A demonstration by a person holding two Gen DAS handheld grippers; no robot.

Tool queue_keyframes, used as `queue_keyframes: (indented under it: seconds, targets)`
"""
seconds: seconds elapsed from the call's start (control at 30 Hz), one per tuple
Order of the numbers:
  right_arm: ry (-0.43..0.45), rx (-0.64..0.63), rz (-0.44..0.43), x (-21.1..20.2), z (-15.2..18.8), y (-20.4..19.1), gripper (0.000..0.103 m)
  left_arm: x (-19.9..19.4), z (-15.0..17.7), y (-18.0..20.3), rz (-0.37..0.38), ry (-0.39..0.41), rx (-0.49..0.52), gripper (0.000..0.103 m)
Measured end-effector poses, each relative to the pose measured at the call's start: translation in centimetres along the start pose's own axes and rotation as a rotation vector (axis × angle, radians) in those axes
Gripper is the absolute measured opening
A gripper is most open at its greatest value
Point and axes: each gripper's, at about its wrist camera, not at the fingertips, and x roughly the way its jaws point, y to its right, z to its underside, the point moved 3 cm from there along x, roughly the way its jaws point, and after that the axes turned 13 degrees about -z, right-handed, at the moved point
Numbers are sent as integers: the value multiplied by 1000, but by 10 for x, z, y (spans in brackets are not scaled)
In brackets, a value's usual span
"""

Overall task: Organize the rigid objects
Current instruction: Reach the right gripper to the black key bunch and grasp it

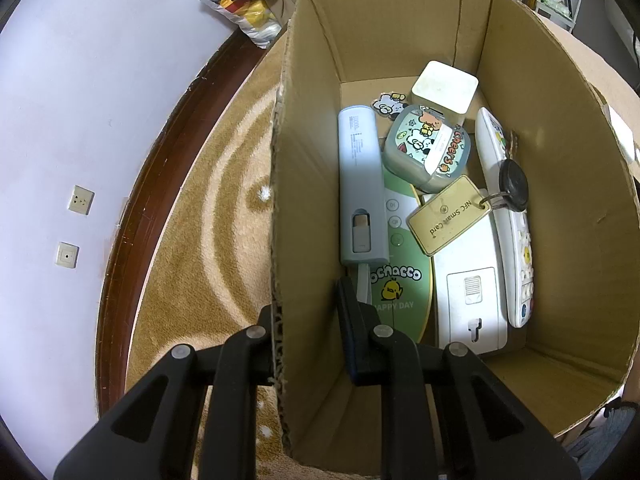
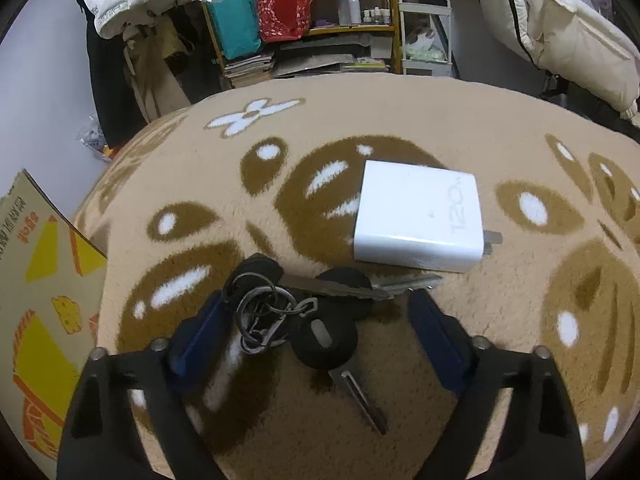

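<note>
The right tongs (image 2: 316, 320) hang low over the carpet (image 2: 400, 120) with their blue pads apart, one on each side of the bunch of keys (image 2: 304, 308). The pads do not press on anything yet, so the tongs are released. I judge that they straddle the bunch so that closing will catch the rings and the black key heads together, because single keys lie flat on the pile and are hard to pinch. Just behind the keys lies a white charger (image 2: 418, 216), on its broad side, its prongs pointing to the right. It seems to wait for its turn.

The left tongs (image 1: 308, 312) are clenched on the near wall of the cardboard box (image 1: 540, 160), one finger outside and one inside. Probably this steadies the box and keeps it open while the other hand brings things.

On the box floor, from near to far, lie a white device (image 1: 468, 292) and a green card with a chick (image 1: 400, 280), a pale blue power bank (image 1: 362, 184) along the left wall, an NFC tag with a key (image 1: 450, 214), a white remote control (image 1: 516, 248) along the right side, a sticker-covered case (image 1: 424, 148), and a white cube (image 1: 444, 88) at the far end.
</note>
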Motion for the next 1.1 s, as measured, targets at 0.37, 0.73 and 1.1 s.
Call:
queue_keyframes:
  seconds: [0.37,0.73,1.1]
  targets:
    - [22,-9,-8,-12,0,-3,79,0,0,0,1,0,-1,19]
    - [70,-34,-17,-29,-1,-10,79,0,0,0,1,0,0,19]
    - [96,-70,-57,-39,-6,-29,79,1,1,1,1,0,-1,19]
